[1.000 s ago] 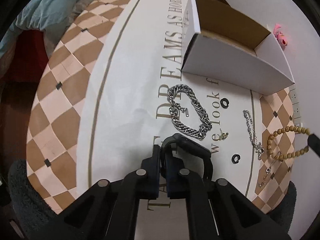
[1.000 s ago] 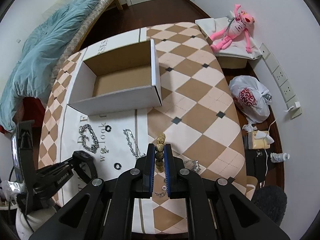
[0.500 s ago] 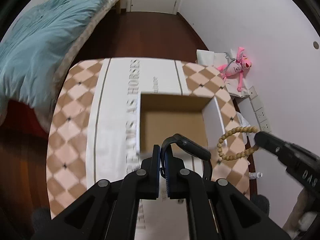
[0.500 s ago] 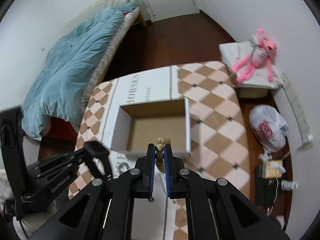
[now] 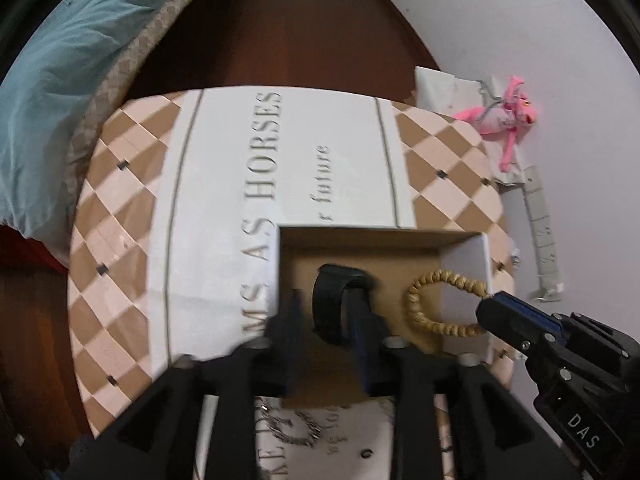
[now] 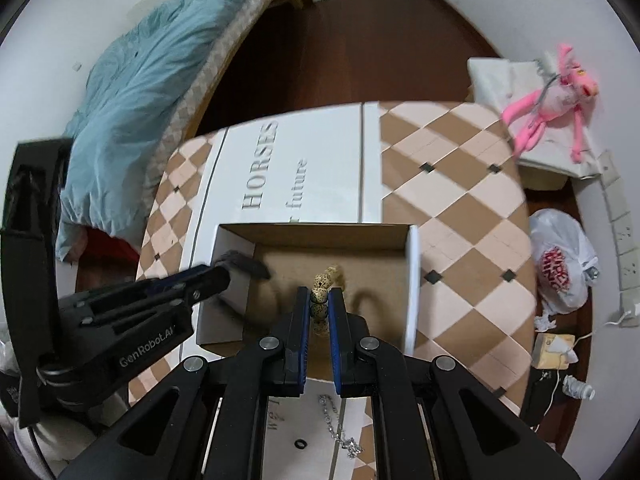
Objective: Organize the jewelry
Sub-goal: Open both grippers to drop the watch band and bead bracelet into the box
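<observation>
An open white cardboard box (image 5: 466, 256) with a brown inside stands on the table; it also shows in the right wrist view (image 6: 412, 280). My left gripper (image 5: 326, 304) is over the box with its jaws spread. A black band (image 5: 334, 300) hangs between them against the right finger. My right gripper (image 6: 319, 300) is shut on a wooden bead bracelet (image 6: 322, 292), held over the box; the bracelet loop (image 5: 430, 304) and the right gripper (image 5: 520, 320) show in the left wrist view. The left gripper (image 6: 224, 276) shows at the box's left wall.
A silver chain bracelet (image 5: 296, 432), a thin silver chain (image 6: 336, 424) and a small black ring (image 6: 300, 444) lie on the printed tablecloth (image 5: 224, 184) in front of the box. A bed with a teal duvet (image 6: 152, 80) stands left. A pink plush toy (image 6: 552, 96) lies far right.
Both grippers have moved forward over the box. The left gripper's jaws have spread apart from the black band. The right gripper still holds the bead bracelet.
</observation>
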